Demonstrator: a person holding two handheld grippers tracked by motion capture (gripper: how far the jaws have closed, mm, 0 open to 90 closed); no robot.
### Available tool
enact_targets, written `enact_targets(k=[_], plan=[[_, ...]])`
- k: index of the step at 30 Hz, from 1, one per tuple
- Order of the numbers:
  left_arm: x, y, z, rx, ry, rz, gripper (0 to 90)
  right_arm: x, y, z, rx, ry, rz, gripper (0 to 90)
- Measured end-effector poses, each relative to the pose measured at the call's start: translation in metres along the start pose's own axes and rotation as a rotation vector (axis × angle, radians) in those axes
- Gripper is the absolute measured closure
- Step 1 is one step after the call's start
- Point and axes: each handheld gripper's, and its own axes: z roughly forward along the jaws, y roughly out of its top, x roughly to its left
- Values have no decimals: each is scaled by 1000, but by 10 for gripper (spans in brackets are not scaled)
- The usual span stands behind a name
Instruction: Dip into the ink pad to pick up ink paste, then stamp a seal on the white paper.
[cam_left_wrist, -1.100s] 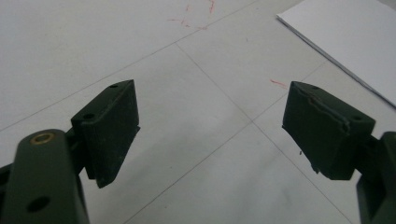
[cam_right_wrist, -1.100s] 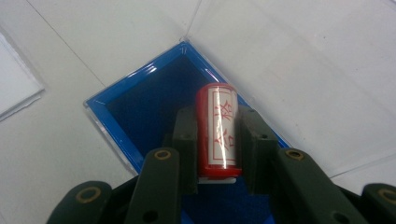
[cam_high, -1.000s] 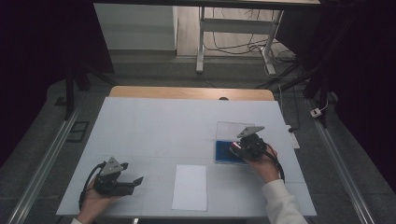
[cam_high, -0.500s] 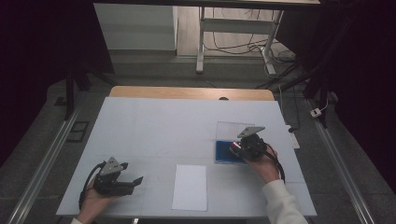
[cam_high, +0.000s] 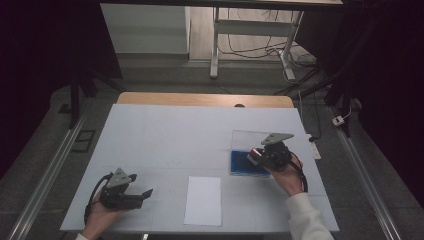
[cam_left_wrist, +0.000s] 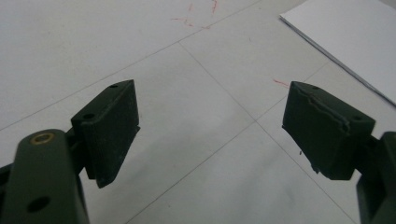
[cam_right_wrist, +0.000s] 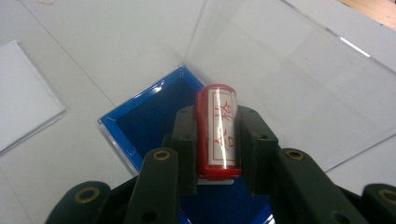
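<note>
Fingers (cam_right_wrist: 184, 140) of the right gripper (cam_right_wrist: 217, 140) are clamped on a little red stamp (cam_right_wrist: 217, 133), one pad on each side of it, and the stamp's label has red characters I can't really read. It's held just above a blue pad (cam_right_wrist: 154, 109) sitting in a clear case, with the case's see-through lid (cam_right_wrist: 280, 70) standing open behind it. From the high view the right gripper (cam_high: 256, 156) sits over that same blue pad (cam_high: 240, 162), a bit right of the table's middle, with the person's hand (cam_high: 287, 175) and a white sleeve behind it.

Over on the other side, the left gripper (cam_left_wrist: 210, 126) has its jaws wide apart with nothing between them, just bare tabletop with thin seam lines and a few faint red marks. In the high view it rests low at the table's near left (cam_high: 145, 192).

A white sheet of paper (cam_high: 203, 200) lies between the two hands near the front edge. The table (cam_high: 175, 130) is a pale, whitish surface with a wooden strip showing at its far edge. Beyond it there's grey floor, some metal table legs and loose cables, and dark curtains on both sides.

Whether the stamp's bottom face touches the pad is hard to say, since the jaws cover it.
</note>
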Motion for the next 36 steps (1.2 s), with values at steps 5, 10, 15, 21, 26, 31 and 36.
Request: enact_targets(k=[5,10,15,21,26,31,36], plan=[[0,0,0,-2,3,1,190,-1,-1,-3,-5,0,2,705],[0,0,0,-1,4,2,190,-1,-1,-5,-19,-3,-2,705],[0,0,-1,-2,3,2,190,0,0,-6,-28,-9,-6,704],[0,0,-1,-3,3,2,190,1,0,-8,-44,-11,-12,705],[0,0,-1,-4,5,0,190,5,3,-12,-63,-1,-21,704],[0,0,-1,-3,4,2,190,9,6,-14,-75,11,-28,705],[0,0,-1,-4,5,1,190,14,8,-15,-86,22,-43,704]])
